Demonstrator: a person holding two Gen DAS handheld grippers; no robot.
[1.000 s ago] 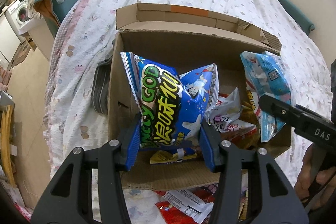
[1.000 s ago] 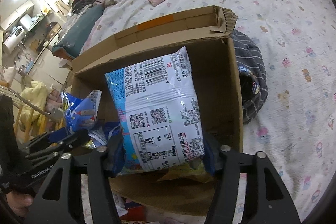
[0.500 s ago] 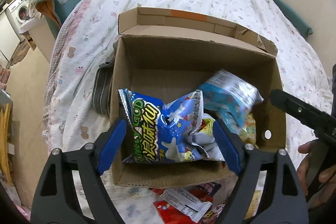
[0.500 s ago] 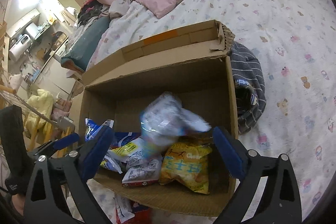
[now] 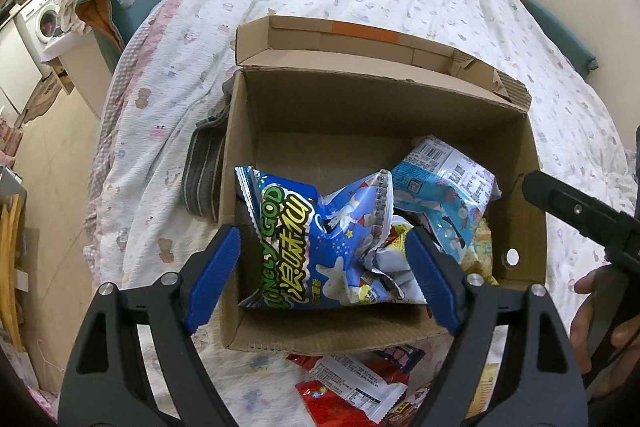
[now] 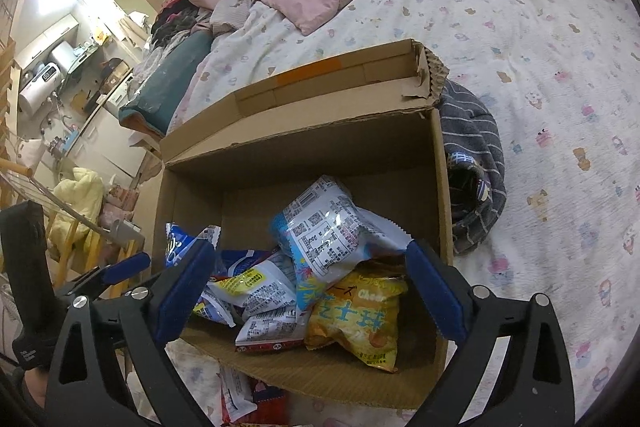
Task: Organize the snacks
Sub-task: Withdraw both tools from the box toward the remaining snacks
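Both bags dropped into box [image 5: 520, 163]; L tongs [image 5: 320, 279], R tongs [image 6: 308, 287] wide above.

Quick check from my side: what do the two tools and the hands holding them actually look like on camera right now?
Both are alike: the left tool and right tool have black skeletal frames with triangular cut-outs, silver screw heads and blue ribbed pads. Small white lettering marks the left tool's handle in the right view, unreadable. No sleeves are visible on the hands.
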